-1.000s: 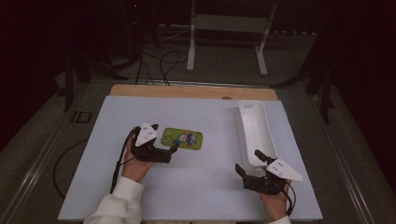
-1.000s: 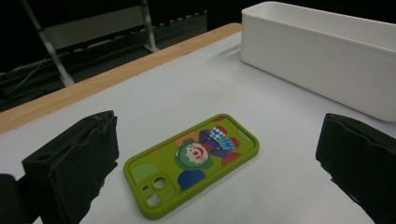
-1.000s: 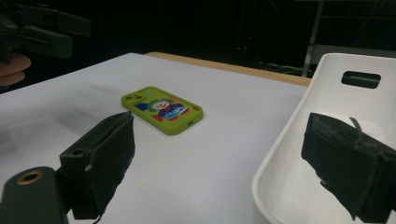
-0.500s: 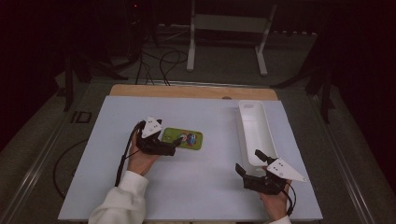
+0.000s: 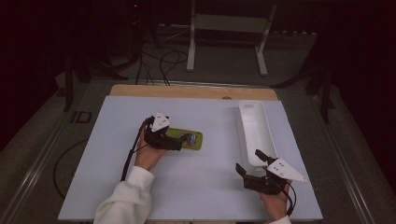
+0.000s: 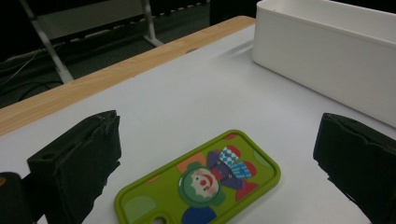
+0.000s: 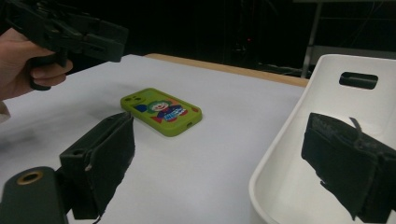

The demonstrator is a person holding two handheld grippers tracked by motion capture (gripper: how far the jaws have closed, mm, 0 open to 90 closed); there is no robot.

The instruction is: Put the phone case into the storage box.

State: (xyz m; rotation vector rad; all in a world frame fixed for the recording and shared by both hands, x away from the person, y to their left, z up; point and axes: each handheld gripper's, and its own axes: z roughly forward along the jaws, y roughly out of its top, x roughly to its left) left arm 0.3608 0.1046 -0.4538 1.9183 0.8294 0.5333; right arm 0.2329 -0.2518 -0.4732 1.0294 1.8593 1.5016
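— Both claws first: how do they stand?

— Left gripper (image 5: 180,145) hangs over the near end of the green phone case (image 5: 189,139), its jaws spread wide on either side of the case in the left gripper view and closed on nothing. Right gripper (image 5: 252,167) is held low at the near right of the table, jaws likewise parted, just beside the near end of the white bin (image 5: 254,133).

— And the setting, biggest thing down?

— A dark room lies beyond the table, with a grey floor, a pale metal stand (image 5: 227,28) at the back and black cables (image 5: 161,60) trailing across the floor. Then the table (image 5: 102,177): a pale, matte sheet with a strip of bare wood (image 5: 187,91) along its far edge. The long white bin lies on the right half, its length running away from the person.

— Where is the case exactly?

— Flat on the sheet, left of centre, well apart from the bin, clown picture facing up (image 6: 210,179). In the right gripper view it lies (image 7: 161,111) between the left hand (image 7: 28,60) and the bin's rim.
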